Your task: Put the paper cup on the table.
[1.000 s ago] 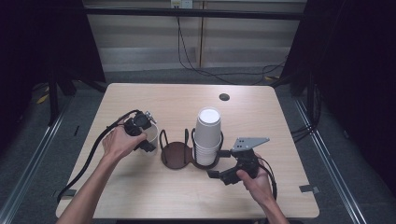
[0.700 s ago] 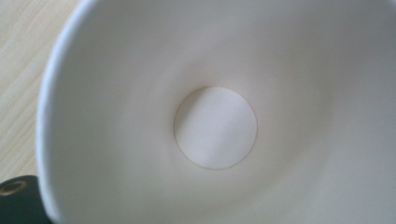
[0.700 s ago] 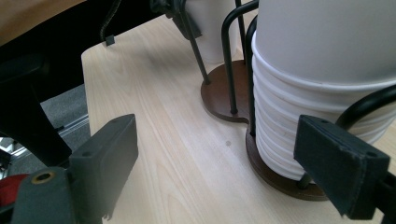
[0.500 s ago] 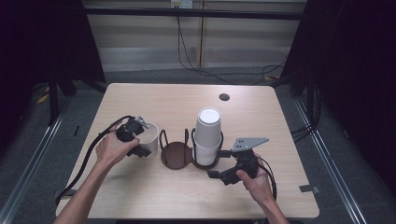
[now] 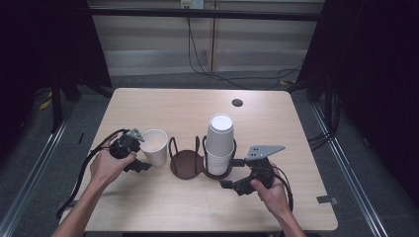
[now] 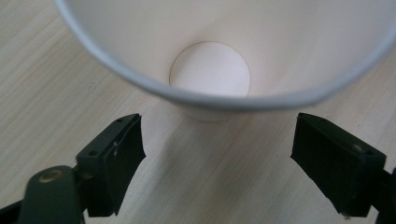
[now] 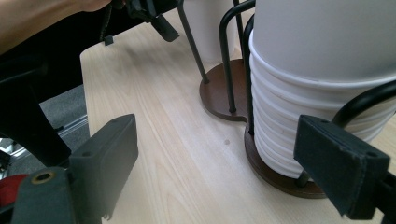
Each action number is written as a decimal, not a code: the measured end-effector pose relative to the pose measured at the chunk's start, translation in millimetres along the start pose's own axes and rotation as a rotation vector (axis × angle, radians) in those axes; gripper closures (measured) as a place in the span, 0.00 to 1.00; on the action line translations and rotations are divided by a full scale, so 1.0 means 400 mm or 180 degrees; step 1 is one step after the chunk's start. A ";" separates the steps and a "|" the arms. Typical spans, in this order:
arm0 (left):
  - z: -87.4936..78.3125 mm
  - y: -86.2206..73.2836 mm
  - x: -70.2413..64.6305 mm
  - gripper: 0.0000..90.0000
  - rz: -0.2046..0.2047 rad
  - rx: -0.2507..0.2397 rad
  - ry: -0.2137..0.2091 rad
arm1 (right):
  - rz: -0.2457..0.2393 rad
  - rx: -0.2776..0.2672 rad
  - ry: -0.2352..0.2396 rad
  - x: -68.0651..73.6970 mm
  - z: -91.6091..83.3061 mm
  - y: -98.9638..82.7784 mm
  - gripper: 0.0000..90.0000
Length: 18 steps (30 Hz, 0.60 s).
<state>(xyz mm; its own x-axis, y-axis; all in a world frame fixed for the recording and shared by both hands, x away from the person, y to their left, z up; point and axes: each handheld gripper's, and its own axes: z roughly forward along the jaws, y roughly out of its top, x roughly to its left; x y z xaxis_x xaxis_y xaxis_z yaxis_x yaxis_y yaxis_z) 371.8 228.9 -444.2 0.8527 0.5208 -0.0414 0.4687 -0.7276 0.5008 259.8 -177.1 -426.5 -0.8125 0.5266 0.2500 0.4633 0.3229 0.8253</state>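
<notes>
I've got my left hand-held gripper (image 5: 141, 150) at the single paper cup (image 5: 155, 146), left of centre on the tabletop (image 5: 148, 106); its jaws have just been closing, not yet pinching. Next: squeeze the rim and lift

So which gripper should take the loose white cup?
Left. The left gripper sits right beside the loose cup, jaws just closing with the cup above them, ungripped; the right gripper is open by the cup stack.

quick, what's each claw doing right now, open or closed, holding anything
Left claw: open, jaws just been closing, nothing gripped; the single white paper cup stands just beyond its tips.
Right claw: open, holding nothing, beside the stack of cups.
</notes>
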 end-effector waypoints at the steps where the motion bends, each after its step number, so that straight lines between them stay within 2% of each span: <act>1: -0.007 -0.012 -0.002 0.21 -0.0038 -0.0091 0.0033 | 0.0004 -0.0006 -0.0001 0.000 0.000 -0.001 0.16; 4: -0.015 -0.021 -0.005 0.21 -0.0069 -0.0116 0.0032 | 0.0007 0.0011 -0.0008 -0.002 0.002 -0.003 0.16; 5: -0.023 -0.031 -0.009 0.21 -0.0126 -0.0218 0.0018 | 0.0005 0.0015 -0.0009 -0.002 0.002 -0.003 0.16; 7: -0.033 -0.041 -0.011 0.21 -0.0137 -0.0344 -0.0013 | 0.0008 0.0007 -0.0017 -0.002 0.001 -0.003 0.16; 8: -0.037 -0.047 -0.013 0.21 -0.0197 -0.0434 -0.0033 | 0.0009 -0.0001 -0.0024 -0.002 0.000 -0.003 0.16; 10: -0.046 -0.056 -0.018 0.21 -0.0189 -0.0501 -0.0010 | 0.0023 -0.0015 -0.0025 -0.003 -0.003 -0.003 0.16; 12: -0.053 -0.064 -0.020 0.21 -0.0255 -0.0613 -0.0153 | 0.0036 -0.0035 -0.0040 -0.004 -0.005 -0.004 0.16; 13: -0.057 -0.067 -0.025 0.21 -0.0280 -0.0666 -0.0148 | 0.0036 -0.0035 -0.0049 -0.004 -0.006 -0.004 0.16; 14: -0.057 -0.067 -0.025 0.21 -0.0280 -0.0666 -0.0148 | 0.0036 -0.0035 -0.0049 -0.004 -0.006 -0.004 0.16; 15: -0.065 -0.071 -0.037 0.21 -0.0245 -0.0724 -0.0078 | 0.0037 -0.0044 -0.0057 -0.004 -0.009 -0.004 0.16; 18: -0.071 -0.076 -0.053 0.21 -0.0246 -0.0792 -0.0146 | 0.0031 -0.0057 -0.0081 -0.003 -0.012 -0.004 0.16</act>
<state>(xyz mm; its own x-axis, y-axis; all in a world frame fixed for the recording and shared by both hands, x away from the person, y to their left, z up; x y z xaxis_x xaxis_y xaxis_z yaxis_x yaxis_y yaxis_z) 333.1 252.7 -433.9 0.8288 0.5456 -0.1239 0.4665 -0.5515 0.6916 258.4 -182.1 -425.7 -0.7986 0.5496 0.2454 0.4645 0.3036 0.8319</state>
